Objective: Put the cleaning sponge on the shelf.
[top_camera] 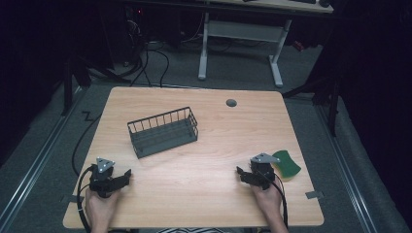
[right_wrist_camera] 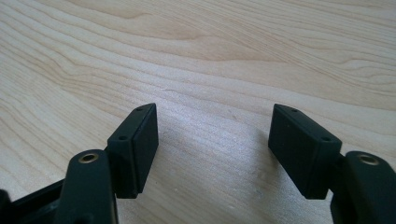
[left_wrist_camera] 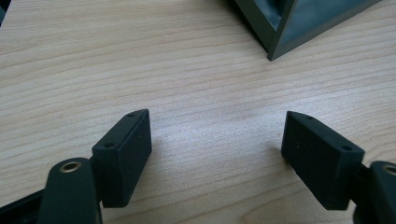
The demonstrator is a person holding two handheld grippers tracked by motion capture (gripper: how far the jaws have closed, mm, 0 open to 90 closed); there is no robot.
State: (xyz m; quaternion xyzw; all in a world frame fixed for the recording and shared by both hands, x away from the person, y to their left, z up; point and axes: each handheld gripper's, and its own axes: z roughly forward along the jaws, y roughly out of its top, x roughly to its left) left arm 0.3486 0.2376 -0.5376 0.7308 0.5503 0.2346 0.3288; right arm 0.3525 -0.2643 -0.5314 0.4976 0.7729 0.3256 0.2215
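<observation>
A dark wire basket (top_camera: 163,131) stands empty on the wooden table (top_camera: 209,121), left of centre. A green sponge with a yellow underside (top_camera: 285,165) lies near the right edge. My left gripper (top_camera: 127,175) rests at the front left, held by a hand, jaws open over bare wood (left_wrist_camera: 217,140). A corner of the basket (left_wrist_camera: 285,28) lies ahead of it. My right gripper (top_camera: 239,173) sits at the front right, just left of the sponge, open with nothing between its jaws (right_wrist_camera: 214,140).
A grey round cable cap (top_camera: 231,103) sits in the table near the far edge. Cables trail from both grippers off the front edge. Beyond the table stand a white desk frame (top_camera: 240,43) and dark floor with wires.
</observation>
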